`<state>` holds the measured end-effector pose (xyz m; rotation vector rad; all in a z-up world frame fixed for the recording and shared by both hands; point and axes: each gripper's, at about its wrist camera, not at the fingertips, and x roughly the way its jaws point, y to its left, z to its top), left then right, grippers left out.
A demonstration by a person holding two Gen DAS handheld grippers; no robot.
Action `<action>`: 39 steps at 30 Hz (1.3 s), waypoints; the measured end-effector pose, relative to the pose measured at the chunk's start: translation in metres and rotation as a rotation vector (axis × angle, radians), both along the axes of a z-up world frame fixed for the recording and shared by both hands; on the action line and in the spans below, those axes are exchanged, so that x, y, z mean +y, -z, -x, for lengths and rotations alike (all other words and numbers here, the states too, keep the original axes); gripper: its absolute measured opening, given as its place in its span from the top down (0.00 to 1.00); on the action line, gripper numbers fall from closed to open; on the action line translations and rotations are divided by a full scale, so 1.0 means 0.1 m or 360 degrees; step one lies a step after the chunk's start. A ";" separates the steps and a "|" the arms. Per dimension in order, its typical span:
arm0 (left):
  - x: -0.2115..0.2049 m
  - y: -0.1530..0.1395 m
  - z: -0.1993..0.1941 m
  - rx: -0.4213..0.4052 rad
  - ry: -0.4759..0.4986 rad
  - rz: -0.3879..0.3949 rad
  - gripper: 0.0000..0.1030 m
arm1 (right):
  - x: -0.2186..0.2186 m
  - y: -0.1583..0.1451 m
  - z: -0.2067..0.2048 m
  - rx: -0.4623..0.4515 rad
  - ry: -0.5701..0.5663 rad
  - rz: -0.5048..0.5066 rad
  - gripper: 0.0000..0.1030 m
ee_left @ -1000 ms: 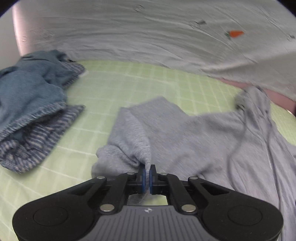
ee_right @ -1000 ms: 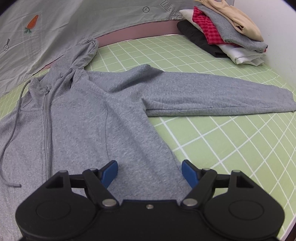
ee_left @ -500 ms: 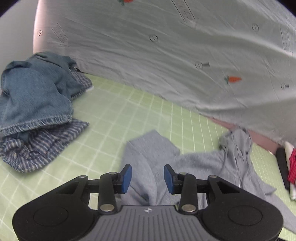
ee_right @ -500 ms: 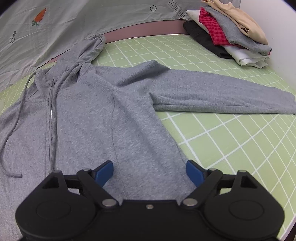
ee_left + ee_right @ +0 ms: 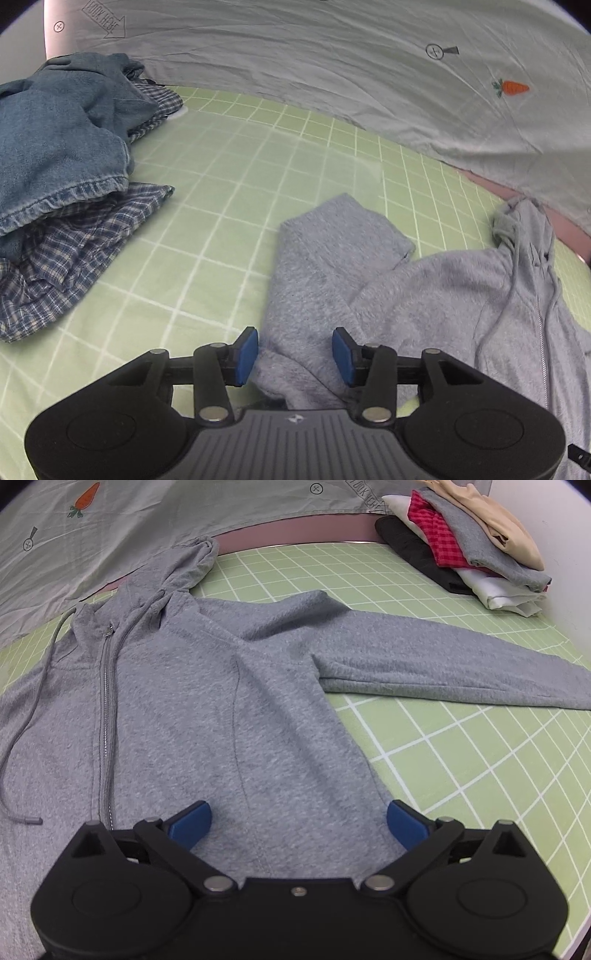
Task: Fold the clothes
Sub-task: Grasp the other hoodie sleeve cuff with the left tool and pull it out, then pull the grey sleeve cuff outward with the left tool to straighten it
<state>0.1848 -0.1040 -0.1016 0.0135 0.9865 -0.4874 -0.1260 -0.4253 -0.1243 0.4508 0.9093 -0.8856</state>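
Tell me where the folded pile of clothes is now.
In the right wrist view the pile sits at the upper right, on the green mat, beyond the hoodie's outstretched sleeve.

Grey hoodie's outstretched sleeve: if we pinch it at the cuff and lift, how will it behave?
Probably floppy: the sleeve lies flat and limp on the green mat, so it should drape and sag from the pinch. Likely drags the hoodie body rather than sliding free. The fleecy surface looks grippy, so slipping seems unlikely.
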 end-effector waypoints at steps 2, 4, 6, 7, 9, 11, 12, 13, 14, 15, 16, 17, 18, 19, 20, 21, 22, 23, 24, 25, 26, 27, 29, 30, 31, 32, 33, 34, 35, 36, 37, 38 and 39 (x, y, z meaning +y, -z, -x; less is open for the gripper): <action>-0.01 0.02 0.01 -0.0003 0.0021 0.0001 0.70 | 0.01 0.00 0.01 -0.0004 0.0011 -0.0002 0.00; 0.05 -0.02 -0.01 -0.0009 -0.0004 0.0045 0.93 | 0.01 0.01 0.01 -0.0010 0.0022 -0.0007 0.00; 0.14 -0.12 0.02 -0.0080 -0.0003 0.0114 0.94 | 0.01 0.01 0.02 -0.0012 0.0022 -0.0005 0.00; 0.17 -0.18 0.05 -0.0121 -0.0005 0.0128 0.94 | 0.01 0.01 0.02 -0.0012 0.0022 -0.0005 0.00; 0.27 -0.32 0.13 -0.0231 -0.0034 0.0114 0.95 | 0.01 0.01 0.01 -0.0012 0.0022 -0.0005 0.00; 0.40 -0.48 0.21 -0.0343 -0.0108 0.0078 0.95 | 0.02 0.01 0.01 -0.0013 0.0022 -0.0003 0.00; 0.47 -0.53 0.23 -0.0391 -0.0156 0.0041 0.95 | 0.02 0.01 0.01 -0.0014 0.0022 -0.0002 0.00; 0.55 -0.58 0.26 -0.0437 -0.0204 -0.0002 0.95 | 0.02 0.01 0.01 -0.0014 0.0022 -0.0002 0.00; 0.63 -0.63 0.28 -0.0484 -0.0252 -0.0046 0.95 | 0.03 0.01 0.01 -0.0015 0.0022 0.0000 0.00; 0.68 -0.68 0.30 -0.0538 -0.0277 -0.0112 0.95 | 0.03 0.01 0.02 -0.0016 0.0021 0.0001 0.00; 0.73 -0.72 0.32 -0.0595 -0.0294 -0.0185 0.95 | 0.03 0.01 0.01 -0.0018 0.0019 0.0003 0.00; 0.78 -0.74 0.34 -0.0614 -0.0317 -0.0213 0.95 | 0.03 0.01 0.01 -0.0018 0.0018 0.0004 0.00; 0.84 -0.77 0.35 -0.0622 -0.0341 -0.0227 0.95 | 0.03 0.01 0.02 -0.0018 0.0018 0.0004 0.00; 0.85 -0.78 0.36 -0.0617 -0.0356 -0.0235 0.95 | 0.04 0.01 0.02 -0.0019 0.0017 0.0005 0.00; 0.85 -0.78 0.37 -0.0609 -0.0368 -0.0241 0.95 | 0.04 0.01 0.02 -0.0019 0.0016 0.0005 0.00; 0.81 -0.77 0.39 -0.0601 -0.0356 -0.0255 0.95 | 0.04 0.02 0.02 -0.0018 0.0016 0.0005 0.00; 0.75 -0.74 0.41 -0.0593 -0.0323 -0.0267 0.95 | 0.04 0.02 0.02 -0.0018 0.0016 0.0005 0.00; 0.67 -0.70 0.43 -0.0577 -0.0275 -0.0267 0.95 | 0.04 0.02 0.02 -0.0018 0.0015 0.0005 0.00; 0.59 -0.63 0.47 -0.0541 -0.0201 -0.0245 0.94 | 0.03 0.02 0.02 -0.0018 0.0016 0.0005 0.00; 0.51 -0.56 0.53 -0.0499 -0.0121 -0.0217 0.94 | 0.04 0.02 0.02 -0.0017 0.0016 0.0006 0.00; 0.42 -0.49 0.57 -0.0445 -0.0036 -0.0181 0.94 | 0.04 0.02 0.02 -0.0017 0.0016 0.0006 0.00; 0.31 -0.40 0.60 -0.0380 0.0048 -0.0158 0.94 | 0.04 0.02 0.02 -0.0018 0.0016 0.0006 0.00; 0.11 -0.29 0.68 -0.0310 0.0199 -0.0160 0.92 | 0.04 0.02 0.02 -0.0018 0.0017 0.0006 0.00; 0.02 -0.25 0.76 -0.0311 0.0294 -0.0176 0.90 | 0.04 0.02 0.02 -0.0019 0.0018 0.0006 0.00; -0.02 -0.23 0.80 -0.0330 0.0359 -0.0186 0.89 | 0.04 0.02 0.02 -0.0019 0.0018 0.0006 0.00; -0.02 -0.25 0.82 -0.0356 0.0378 -0.0185 0.89 | 0.04 0.02 0.02 -0.0019 0.0018 0.0006 0.00; -0.01 -0.28 0.83 -0.0384 0.0386 -0.0182 0.87 | 0.04 0.02 0.02 -0.0021 0.0017 0.0007 0.00; 0.03 -0.32 0.80 -0.0395 0.0359 -0.0163 0.82 | 0.05 0.02 0.03 -0.0022 0.0018 0.0008 0.00; 0.08 -0.36 0.77 -0.0401 0.0321 -0.0140 0.80 | 0.05 0.02 0.03 -0.0023 0.0020 0.0010 0.00; 0.16 -0.40 0.72 -0.0401 0.0256 -0.0112 0.78 | 0.05 0.02 0.03 -0.0024 0.0022 0.0012 0.00; 0.25 -0.44 0.67 -0.0399 0.0182 -0.0083 0.78 | 0.06 0.02 0.03 -0.0023 0.0023 0.0014 0.00; 0.36 -0.46 0.62 -0.0392 0.0084 -0.0052 0.77 | 0.06 0.03 0.02 -0.0021 0.0023 0.0015 0.00; 0.42 -0.52 0.54 -0.0380 -0.0003 -0.0031 0.73 | 0.06 0.03 0.02 -0.0021 0.0024 0.0015 0.00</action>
